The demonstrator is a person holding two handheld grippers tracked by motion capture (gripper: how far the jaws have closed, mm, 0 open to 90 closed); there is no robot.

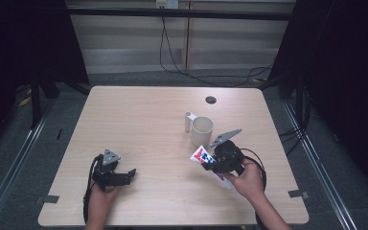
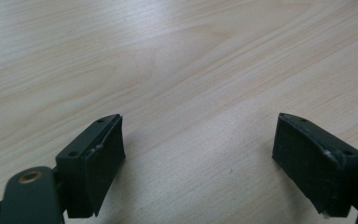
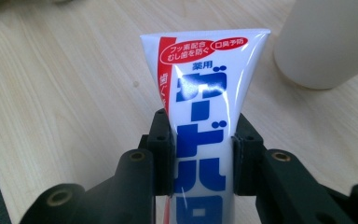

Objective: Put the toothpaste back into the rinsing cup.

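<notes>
At the left of the high view, the left hand-held gripper (image 1: 130,173) rests low over the pale wooden counter (image 1: 139,120), near its front edge, held in the person's left hand (image 1: 100,199). Its jaws point toward the counter's right side. In the left gripper view the left hand-held gripper (image 2: 198,163) stands wide open, its two black jaws far apart with bare wood grain between them and nothing in their grasp.

Toward the middle, a small white cylinder (image 1: 189,121) stands upright, touching or just behind a cream cup (image 1: 201,131), which is also upright with its mouth open to the camera above.

Just in front of the cup is the toothpaste tube (image 1: 201,155), white with blue lettering and a red stripe. The right hand-held gripper (image 1: 210,165), held in the person's right hand (image 1: 249,179), is clamped across it. In the right gripper view the right hand-held gripper (image 3: 203,156) has its jaws closed against both sides of the toothpaste tube (image 3: 205,93), part-way along its length. The tube's long axis runs along the jaws, and its flat crimped end points away from the gripper, forward and to the left on the counter, near the base of the cup (image 3: 328,42). The cap end is hidden beneath the gripper and hand.
</notes>
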